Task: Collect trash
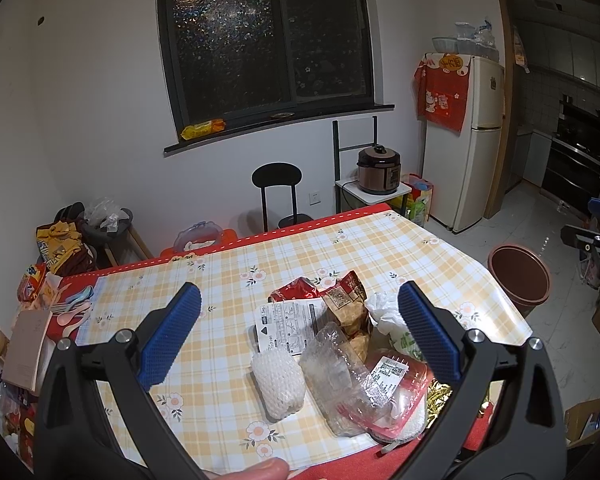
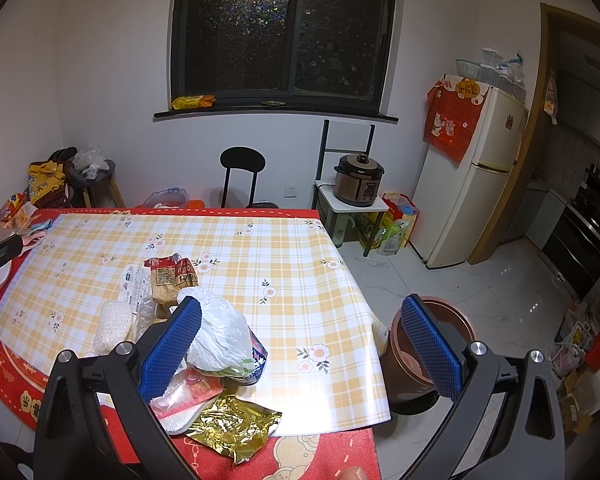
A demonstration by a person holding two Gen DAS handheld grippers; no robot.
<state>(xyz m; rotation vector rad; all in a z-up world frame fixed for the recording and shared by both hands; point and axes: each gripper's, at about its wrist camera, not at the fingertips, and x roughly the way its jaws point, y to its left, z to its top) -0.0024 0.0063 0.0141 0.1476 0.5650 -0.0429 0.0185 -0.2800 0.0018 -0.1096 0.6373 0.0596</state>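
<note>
A checked tablecloth (image 1: 260, 256) fills your left wrist view; your left gripper (image 1: 300, 336) gapes wide above the trash pile (image 1: 340, 344). In your right view, the right gripper (image 2: 302, 340) hangs wide, empty, trash bin (image 2: 416, 376) beneath table's edge.

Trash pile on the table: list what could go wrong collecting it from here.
1. The gold foil wrapper lies at the table edge; a nudge could drop it on the floor.
2. The brown bin stands below the table's corner, so tossed light pieces like the white plastic bag may miss.
3. The clear plastic container overlaps neighbours and may drag them.
</note>
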